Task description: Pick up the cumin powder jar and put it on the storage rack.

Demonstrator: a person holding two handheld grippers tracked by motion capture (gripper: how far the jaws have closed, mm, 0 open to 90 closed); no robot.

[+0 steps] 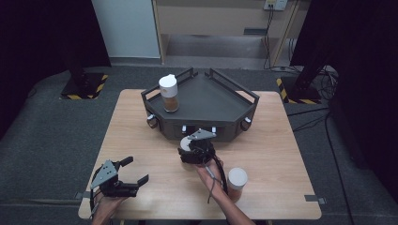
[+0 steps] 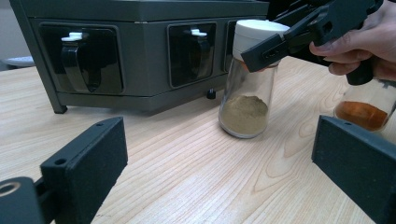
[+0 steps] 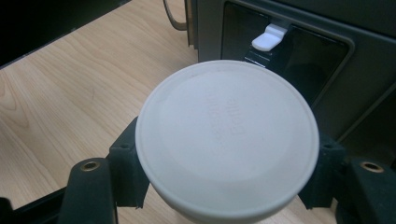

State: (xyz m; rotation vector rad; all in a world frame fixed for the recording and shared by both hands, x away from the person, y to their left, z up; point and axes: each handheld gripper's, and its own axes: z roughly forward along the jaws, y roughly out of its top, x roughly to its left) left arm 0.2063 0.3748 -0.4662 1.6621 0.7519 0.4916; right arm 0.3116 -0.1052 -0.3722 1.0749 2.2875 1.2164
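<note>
A glass spice jar (image 2: 247, 93) with a white lid (image 3: 227, 140) and brownish powder stands on the wooden table just before the dark grey rack (image 1: 248, 95). My right gripper (image 1: 190, 149) comes down from above and is shut on the jar's lid, one black finger (image 3: 126, 163) pressing on each side. Its jaw crosses the lid in the left gripper view. My left gripper (image 1: 136, 169) rests near the table's front left corner, jaws open wide and holding nothing, pointing toward the jar.
A second white-lidded jar (image 1: 168, 93) with orange-brown powder stands on the rack's top at its left. A third jar (image 1: 236, 183) with orange powder sits on the table at front right, beside my right forearm. The rack's front (image 2: 140, 51) has recessed slots with white-tipped clips.
</note>
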